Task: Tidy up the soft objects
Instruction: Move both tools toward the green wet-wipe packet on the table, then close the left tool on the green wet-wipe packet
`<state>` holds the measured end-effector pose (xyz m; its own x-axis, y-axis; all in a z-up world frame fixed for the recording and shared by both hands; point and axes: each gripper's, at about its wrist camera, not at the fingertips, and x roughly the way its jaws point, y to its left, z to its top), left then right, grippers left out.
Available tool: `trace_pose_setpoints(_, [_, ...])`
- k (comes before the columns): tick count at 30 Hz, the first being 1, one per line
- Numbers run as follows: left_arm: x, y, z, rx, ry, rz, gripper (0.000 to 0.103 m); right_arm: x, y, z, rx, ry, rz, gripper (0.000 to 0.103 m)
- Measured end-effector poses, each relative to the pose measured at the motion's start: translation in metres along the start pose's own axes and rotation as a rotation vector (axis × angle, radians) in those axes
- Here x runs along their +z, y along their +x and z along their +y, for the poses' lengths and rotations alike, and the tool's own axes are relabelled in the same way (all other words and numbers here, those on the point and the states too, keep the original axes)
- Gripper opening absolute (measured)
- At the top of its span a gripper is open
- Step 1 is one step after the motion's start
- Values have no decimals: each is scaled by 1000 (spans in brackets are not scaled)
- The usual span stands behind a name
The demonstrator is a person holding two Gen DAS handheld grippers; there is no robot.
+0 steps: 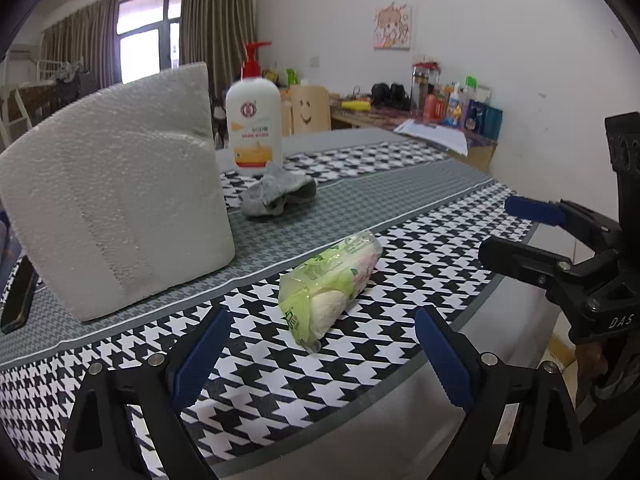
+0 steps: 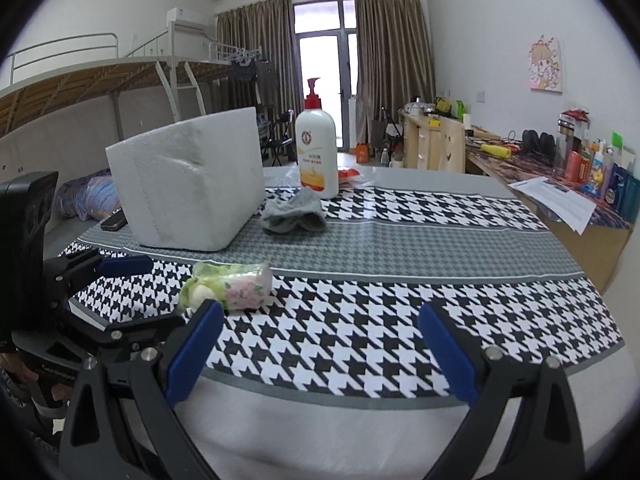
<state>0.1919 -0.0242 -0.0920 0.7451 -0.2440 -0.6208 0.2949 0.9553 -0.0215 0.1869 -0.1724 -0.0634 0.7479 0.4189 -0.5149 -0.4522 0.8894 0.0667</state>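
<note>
Both tools spread wide and empty: left tool (image 1: 320, 356), right tool (image 2: 322, 350); one tissue pack (image 1: 332, 284), one sock (image 1: 280, 196)

You have one foam box (image 1: 116, 216), one pump bottle (image 1: 253, 120) and one grey sock (image 1: 278, 195) here. You also have one tissue pack (image 1: 332, 276) and one phone (image 1: 18, 296).

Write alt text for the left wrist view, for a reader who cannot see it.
The open left hand-held gripper points at a green plastic-wrapped tissue pack lying on a black-and-white houndstooth tablecloth. Behind it stand a large white foam box, a crumpled grey sock and a white pump bottle; the right hand-held gripper is at the right edge.
</note>
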Motion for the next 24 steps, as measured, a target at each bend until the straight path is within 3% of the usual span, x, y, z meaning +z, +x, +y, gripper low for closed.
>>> trace_pose_setpoints(5, [6,15,3,-3,-1,51,93,10,13,-6,15,-15,44,100])
trace_pose_setpoints(10, [10,30,6,-16,3,86,83,20,26,-8,38,-36,76,100])
trace_pose_setpoints(13, [11,36,9,-19,0,102,76,25,33,-9,34,-56,90,100])
trace_pose_setpoints(15, [12,41,12,-45,-19,129,63,29,38,-11,44,-56,102,100])
trace_pose_setpoints(18, [13,47,13,-49,-30,163,53,33,48,-12,58,-54,131,100])
trace_pose_setpoints(24, [15,48,15,-76,-54,165,43,42,64,-8,86,-79,172,100])
